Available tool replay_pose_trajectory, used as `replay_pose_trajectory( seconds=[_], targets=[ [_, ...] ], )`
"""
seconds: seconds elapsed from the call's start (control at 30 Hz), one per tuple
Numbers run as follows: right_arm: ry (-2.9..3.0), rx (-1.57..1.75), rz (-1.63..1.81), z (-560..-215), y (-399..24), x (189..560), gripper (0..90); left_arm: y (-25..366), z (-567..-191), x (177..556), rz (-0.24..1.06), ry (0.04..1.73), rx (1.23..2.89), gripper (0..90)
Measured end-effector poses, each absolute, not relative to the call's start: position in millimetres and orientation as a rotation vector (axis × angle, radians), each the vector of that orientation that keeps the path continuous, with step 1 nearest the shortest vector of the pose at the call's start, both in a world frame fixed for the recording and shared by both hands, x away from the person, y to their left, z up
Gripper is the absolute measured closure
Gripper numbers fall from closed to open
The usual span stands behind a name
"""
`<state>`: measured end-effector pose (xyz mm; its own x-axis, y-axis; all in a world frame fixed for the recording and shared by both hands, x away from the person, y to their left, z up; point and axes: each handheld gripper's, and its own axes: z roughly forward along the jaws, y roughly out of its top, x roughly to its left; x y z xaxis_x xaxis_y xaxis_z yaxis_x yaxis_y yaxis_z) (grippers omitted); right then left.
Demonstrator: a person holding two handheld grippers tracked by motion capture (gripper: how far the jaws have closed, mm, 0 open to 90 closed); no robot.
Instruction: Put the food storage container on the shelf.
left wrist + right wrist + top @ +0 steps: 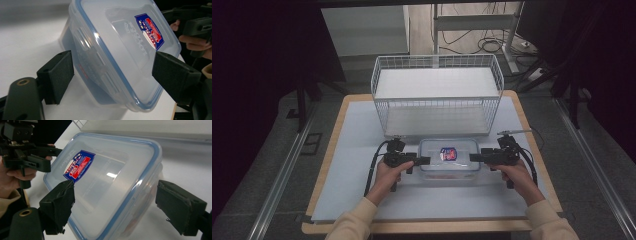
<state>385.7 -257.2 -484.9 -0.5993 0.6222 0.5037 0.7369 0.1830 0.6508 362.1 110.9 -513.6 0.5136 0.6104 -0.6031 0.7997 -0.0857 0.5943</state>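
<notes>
box (448, 159) on table (352, 150), basket (437, 95) at its 12. left gripper (424, 160) at box's 9, right gripper (475, 158) at 3; both jaws spread, straddling box ends, no grip.

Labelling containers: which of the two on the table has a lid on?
The clear plastic box between the grippers: blue-rimmed lid with a sticker. The white wire basket behind it is open-topped.
</notes>
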Motion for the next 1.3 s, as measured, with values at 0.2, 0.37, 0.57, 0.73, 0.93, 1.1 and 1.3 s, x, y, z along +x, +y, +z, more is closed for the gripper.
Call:
replay_pose_trajectory(
  seconds=[0.2, 0.37, 0.57, 0.73, 0.93, 1.1, 1.3],
  targets=[
    [-2.263, -1.335, -1.351, -497, -253, 394, 15.9, 109, -518, 365, -0.283, 1.177, 1.778, 20.7],
    [-2.249, -1.355, -1.307, -501, -252, 394, 20.0, 110, -519, 364, -0.297, 1.176, 1.766, 22.7],
    [-2.183, -1.360, -1.323, -499, -262, 390, 34.6, 112, -518, 360, -0.293, 1.168, 1.757, 27.6],
    [-2.180, -1.334, -1.363, -496, -268, 385, 41.2, 115, -514, 351, -0.267, 1.136, 1.756, 33.2],
    [-2.225, -1.295, -1.387, -490, -270, 375, 45.5, 119, -511, 342, -0.253, 1.105, 1.749, 40.6],
    [-2.226, -1.276, -1.403, -490, -272, 373, 48.3, 122, -512, 339, -0.258, 1.090, 1.741, 44.4],
    [-2.201, -1.308, -1.406, -489, -272, 370, 50.5, 121, -511, 335, -0.245, 1.102, 1.726, 45.5]
  ],
)
